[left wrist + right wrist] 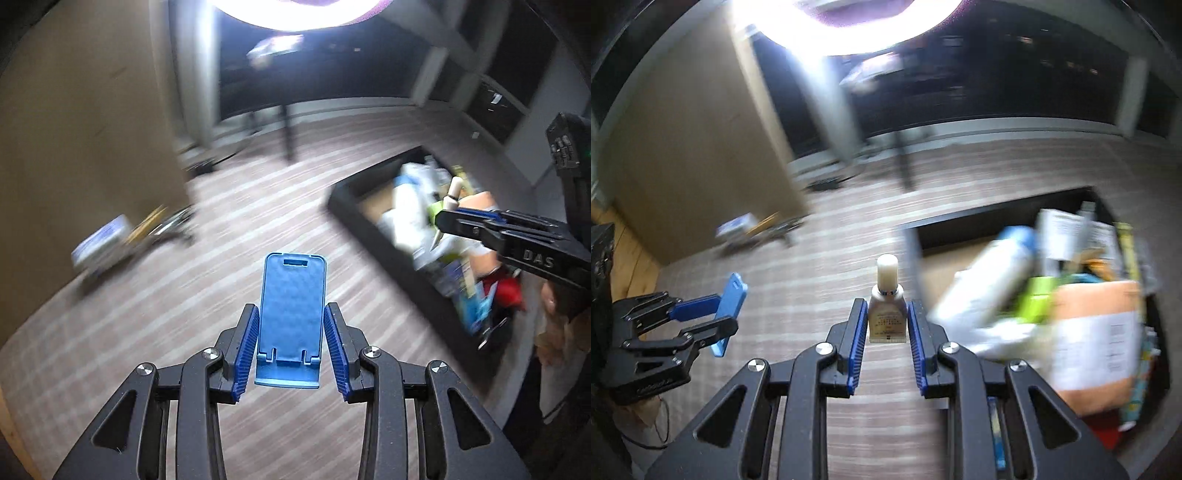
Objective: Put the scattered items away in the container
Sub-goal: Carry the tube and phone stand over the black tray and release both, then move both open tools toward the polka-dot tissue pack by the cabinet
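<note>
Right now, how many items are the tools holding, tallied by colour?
Blue: 1, the phone stand in the left tool.
Cream: 1, the small tube in the right tool.
Total: 2, both clear of the floor and not yet in the black bin.

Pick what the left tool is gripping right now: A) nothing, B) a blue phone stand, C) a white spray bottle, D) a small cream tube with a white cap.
B: the left tool has its blue pads pressed on either side of a blue phone stand, held above the striped floor; the right wrist view shows the same stand from the side.
</note>
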